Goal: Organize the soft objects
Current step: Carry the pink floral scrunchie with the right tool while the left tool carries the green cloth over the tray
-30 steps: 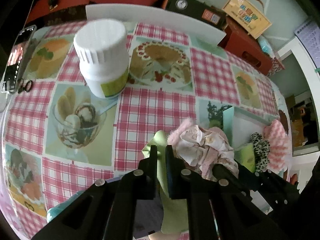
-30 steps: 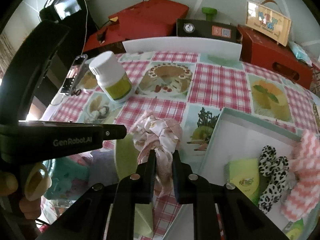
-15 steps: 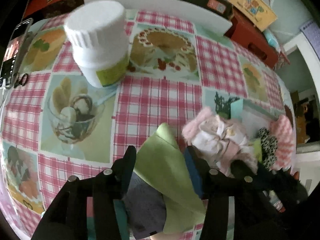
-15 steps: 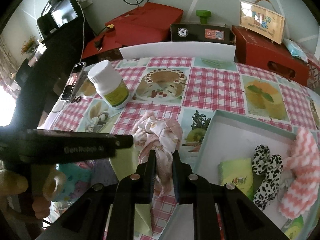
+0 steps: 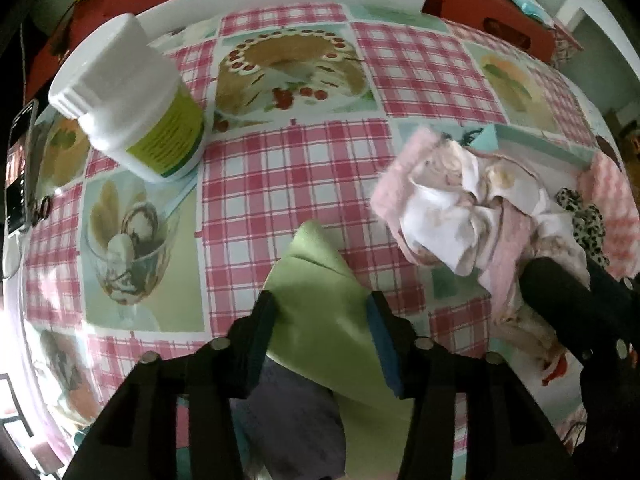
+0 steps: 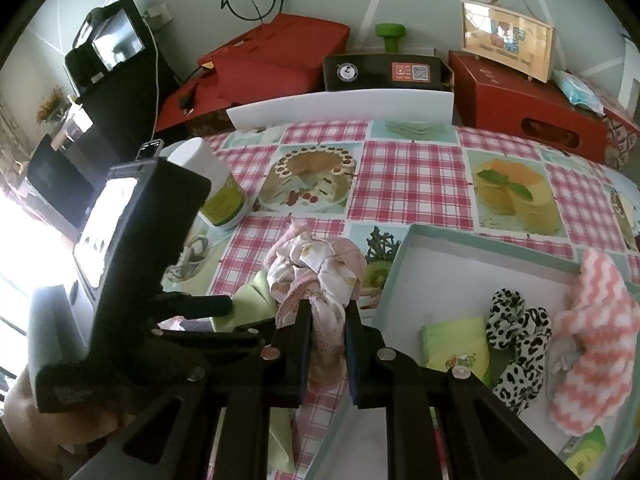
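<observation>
A light green cloth (image 5: 320, 280) lies on the checked tablecloth, partly over a grey-purple cloth (image 5: 292, 412). My left gripper (image 5: 320, 302) points down over the green cloth, which sits between its closing jaws; the pads do not visibly pinch it. My right gripper (image 6: 326, 316) is shut on a crumpled pink floral cloth (image 6: 316, 264), which hangs just left of the pale tray (image 6: 452, 240). The same bundle (image 5: 452, 208) shows at the right of the left wrist view. In the tray lie a leopard-print scrunchie (image 6: 516, 332), a pink-and-white wavy cloth (image 6: 596, 328) and a yellow-green cloth (image 6: 456, 344).
A white bottle with a green label (image 5: 132, 108) stands at the table's back left, with a phone (image 5: 18, 172) at the left edge. A white board (image 6: 340, 110) lines the far edge, with red boxes (image 6: 520, 104) behind it.
The left gripper, shut on the green cloth a second ago, opened and sank over it; the cloth now lies spread between the jaws. The right gripper still holds the pink cloth.
</observation>
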A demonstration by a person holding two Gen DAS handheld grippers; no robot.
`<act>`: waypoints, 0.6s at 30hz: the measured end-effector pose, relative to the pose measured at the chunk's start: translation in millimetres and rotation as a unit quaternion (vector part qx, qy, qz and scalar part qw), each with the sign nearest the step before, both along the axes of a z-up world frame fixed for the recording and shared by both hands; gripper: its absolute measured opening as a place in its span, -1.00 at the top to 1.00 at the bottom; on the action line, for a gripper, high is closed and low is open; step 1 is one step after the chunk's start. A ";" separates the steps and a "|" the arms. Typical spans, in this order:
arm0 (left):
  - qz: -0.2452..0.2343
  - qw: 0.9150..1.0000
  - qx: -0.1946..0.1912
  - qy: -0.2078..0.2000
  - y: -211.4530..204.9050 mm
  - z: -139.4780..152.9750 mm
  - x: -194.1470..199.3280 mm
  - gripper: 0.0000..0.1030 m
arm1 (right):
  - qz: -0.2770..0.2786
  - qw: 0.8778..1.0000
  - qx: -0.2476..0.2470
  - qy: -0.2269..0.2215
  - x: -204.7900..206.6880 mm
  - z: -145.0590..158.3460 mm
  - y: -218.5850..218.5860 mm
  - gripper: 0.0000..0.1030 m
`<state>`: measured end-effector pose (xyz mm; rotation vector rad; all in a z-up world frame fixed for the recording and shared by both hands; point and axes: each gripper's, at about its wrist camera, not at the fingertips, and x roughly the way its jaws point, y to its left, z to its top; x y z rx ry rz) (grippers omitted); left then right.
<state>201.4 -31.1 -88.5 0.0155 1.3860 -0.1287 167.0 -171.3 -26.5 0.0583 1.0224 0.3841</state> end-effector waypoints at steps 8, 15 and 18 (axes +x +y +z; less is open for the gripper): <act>0.006 0.999 -0.038 0.000 -2.0 4.6 -1.7 0.85 | -0.004 1.000 0.002 -0.001 0.0 1.3 -1.4 0.69; 0.015 0.997 -0.072 -0.007 9.1 7.9 2.0 0.93 | -0.007 1.000 0.005 -0.002 -0.7 3.3 -2.7 0.69; 0.012 0.997 -0.069 -0.013 10.8 12.9 1.0 0.93 | -0.009 1.000 0.007 -0.005 -1.1 5.0 -4.1 0.69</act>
